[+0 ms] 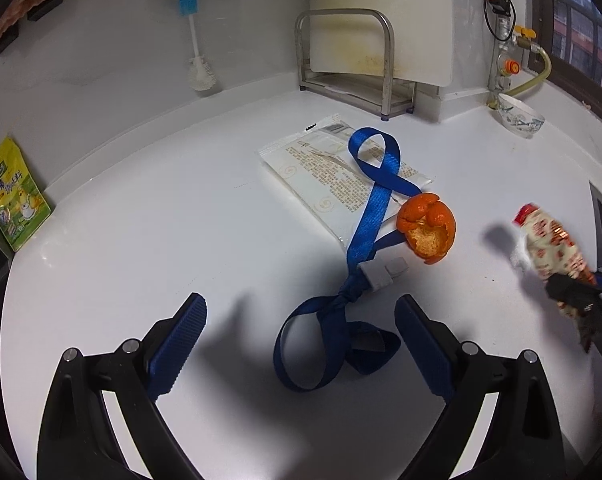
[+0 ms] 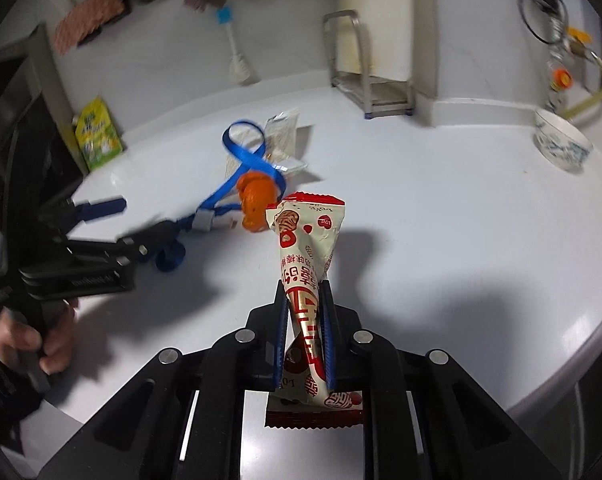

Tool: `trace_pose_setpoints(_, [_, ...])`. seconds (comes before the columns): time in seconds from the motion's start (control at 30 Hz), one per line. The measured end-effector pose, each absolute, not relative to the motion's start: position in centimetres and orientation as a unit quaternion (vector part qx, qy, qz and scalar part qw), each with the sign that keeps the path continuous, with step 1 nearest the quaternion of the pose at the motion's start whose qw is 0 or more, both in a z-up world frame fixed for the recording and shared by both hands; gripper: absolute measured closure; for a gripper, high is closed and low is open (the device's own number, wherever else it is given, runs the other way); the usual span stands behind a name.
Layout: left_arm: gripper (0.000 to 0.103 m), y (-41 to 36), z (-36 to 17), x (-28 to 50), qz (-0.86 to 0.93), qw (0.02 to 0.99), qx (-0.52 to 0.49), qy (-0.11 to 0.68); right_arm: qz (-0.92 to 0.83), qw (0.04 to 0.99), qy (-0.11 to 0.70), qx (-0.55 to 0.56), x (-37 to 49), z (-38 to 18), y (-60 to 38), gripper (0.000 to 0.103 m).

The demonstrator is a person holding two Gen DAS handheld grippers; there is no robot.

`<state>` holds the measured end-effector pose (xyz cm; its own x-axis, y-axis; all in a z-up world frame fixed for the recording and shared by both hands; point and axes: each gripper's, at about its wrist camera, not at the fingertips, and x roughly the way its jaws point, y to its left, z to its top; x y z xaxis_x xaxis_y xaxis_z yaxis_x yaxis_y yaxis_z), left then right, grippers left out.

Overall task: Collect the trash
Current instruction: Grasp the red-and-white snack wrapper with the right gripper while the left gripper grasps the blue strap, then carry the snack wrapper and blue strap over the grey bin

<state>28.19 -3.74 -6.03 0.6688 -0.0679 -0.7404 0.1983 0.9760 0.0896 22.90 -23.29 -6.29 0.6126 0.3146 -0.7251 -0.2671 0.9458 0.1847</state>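
A glossy white countertop meets a white wall. From the left: a yellow-green pouch at the left edge, then the left gripper, its ribbed blue pads spread apart over a knotted blue woven strap. The strap crosses a flat clear wrapper beside curled orange peel. The right gripper is clamped on a crinkled red-and-cream snack wrapper, its lower end cut off. A patterned bowl sits near the back right corner.

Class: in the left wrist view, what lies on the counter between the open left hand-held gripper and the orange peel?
The knotted blue strap with its grey buckle lies between the left hand-held gripper and the orange peel.
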Motion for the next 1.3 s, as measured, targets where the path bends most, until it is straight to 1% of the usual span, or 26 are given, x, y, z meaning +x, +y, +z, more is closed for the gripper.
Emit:
trace_pose_setpoints(0.17, [0.010, -4.7, -6.9, 29.4, -0.075, 0.899, 0.089, 0.422, 0.160, 0.900, 0.398, 0.074, 22.1, -5.0, -24.4, 0.088])
trace_pose_setpoints(0.27, [0.015, -5.3, -7.2, 29.7, -0.079, 0.896, 0.097, 0.427, 0.159, 0.903, 0.392, 0.079, 21.4, -4.4, -24.3, 0.088])
trace_pose_setpoints(0.33, [0.027, -5.6, -7.5, 29.9, -0.082, 0.892, 0.098, 0.433, 0.161, 0.903, 0.389, 0.085, 20.8, -4.2, -24.3, 0.088])
trace_pose_setpoints(0.37, [0.028, -5.6, -7.7, 30.0, -0.085, 0.891, 0.095, 0.436, 0.160, 0.904, 0.387, 0.086, 20.5, -4.1, -24.3, 0.088])
trace_pose_setpoints(0.4, [0.034, -5.5, -7.6, 30.1, -0.088, 0.891, 0.088, 0.436, 0.159, 0.905, 0.386, 0.086, 20.3, -4.0, -24.2, 0.088])
trace_pose_setpoints(0.43, [0.041, -5.5, -7.6, 30.2, -0.091, 0.890, 0.084, 0.438, 0.158, 0.905, 0.385, 0.088, 20.0, -4.0, -24.2, 0.088])
trace_pose_setpoints(0.47, [0.046, -5.4, -7.6, 30.2, -0.099, 0.889, 0.076, 0.440, 0.158, 0.905, 0.385, 0.090, 19.7, -4.0, -24.3, 0.088])
trace_pose_setpoints(0.5, [0.058, -5.4, -7.5, 30.2, -0.105, 0.888, 0.070, 0.442, 0.157, 0.905, 0.385, 0.093, 19.4, -4.0, -24.3, 0.088])
trace_pose_setpoints(0.53, [0.071, -5.4, -7.5, 30.1, -0.109, 0.887, 0.066, 0.444, 0.155, 0.905, 0.385, 0.096, 19.2, -4.0, -24.4, 0.088])
trace_pose_setpoints(0.63, [0.087, -5.4, -7.2, 29.5, -0.115, 0.885, 0.061, 0.447, 0.148, 0.905, 0.385, 0.106, 18.1, -4.1, -24.5, 0.088])
trace_pose_setpoints(0.83, [0.092, -4.8, -4.7, 25.8, -0.117, 0.901, 0.054, 0.413, 0.135, 0.905, 0.387, 0.114, 15.2, -4.4, -23.8, 0.088])
trace_pose_setpoints(1.07, [0.092, -2.9, -1.7, 19.7, -0.112, 0.916, 0.033, 0.383, 0.124, 0.906, 0.389, 0.115, 10.8, -4.8, -22.4, 0.088])
trace_pose_setpoints(1.3, [0.092, -1.1, -0.2, 13.0, -0.110, 0.925, 0.035, 0.363, 0.115, 0.907, 0.387, 0.119, 5.8, -4.6, -21.2, 0.088])
